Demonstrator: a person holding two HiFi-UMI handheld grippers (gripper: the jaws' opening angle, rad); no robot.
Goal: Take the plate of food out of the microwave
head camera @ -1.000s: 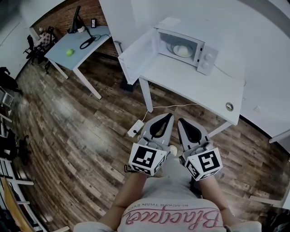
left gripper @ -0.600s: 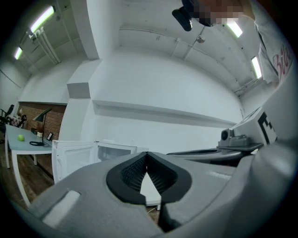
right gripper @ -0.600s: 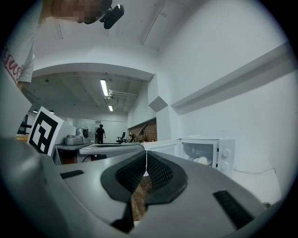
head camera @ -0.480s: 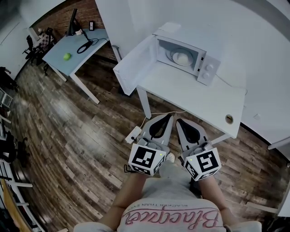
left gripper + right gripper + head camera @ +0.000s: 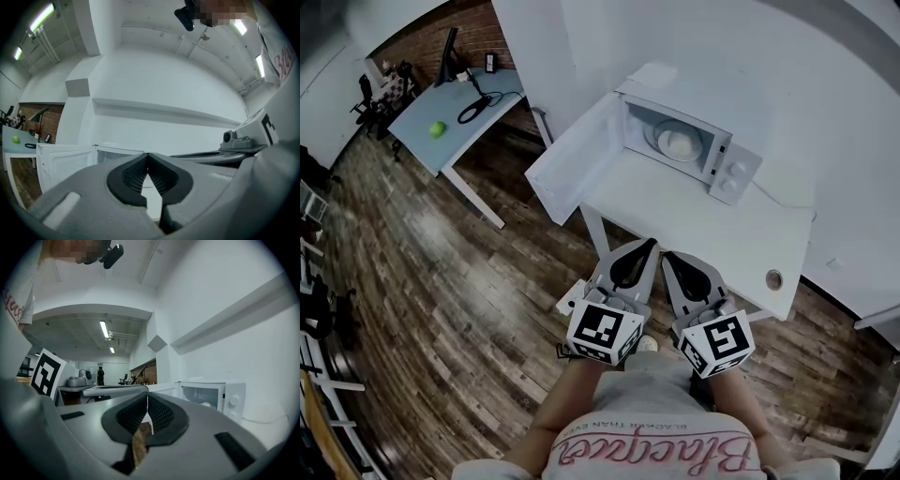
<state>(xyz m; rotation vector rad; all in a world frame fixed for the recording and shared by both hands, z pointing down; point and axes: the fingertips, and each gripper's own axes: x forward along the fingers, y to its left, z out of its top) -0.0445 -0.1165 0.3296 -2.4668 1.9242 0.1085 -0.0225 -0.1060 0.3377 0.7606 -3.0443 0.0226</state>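
- The microwave (image 5: pixel 727 150) sits on the white bench (image 5: pixel 712 230), door (image 5: pixel 572 161) swung wide open.
- The plate of food (image 5: pixel 679 143) is inside it, with something pale and roundish on it, I think.
- The left gripper (image 5: pixel 647 245) and right gripper (image 5: pixel 668 256) are side by side near the bench's front edge, jaws pressed together on nothing.

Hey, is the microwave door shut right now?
No, in the head view the microwave door is swung wide open and the plate of food shows inside the microwave.

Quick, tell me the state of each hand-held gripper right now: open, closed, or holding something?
Left hand-held gripper: closed, nothing between its jaws.
Right hand-held gripper: closed, nothing between its jaws.
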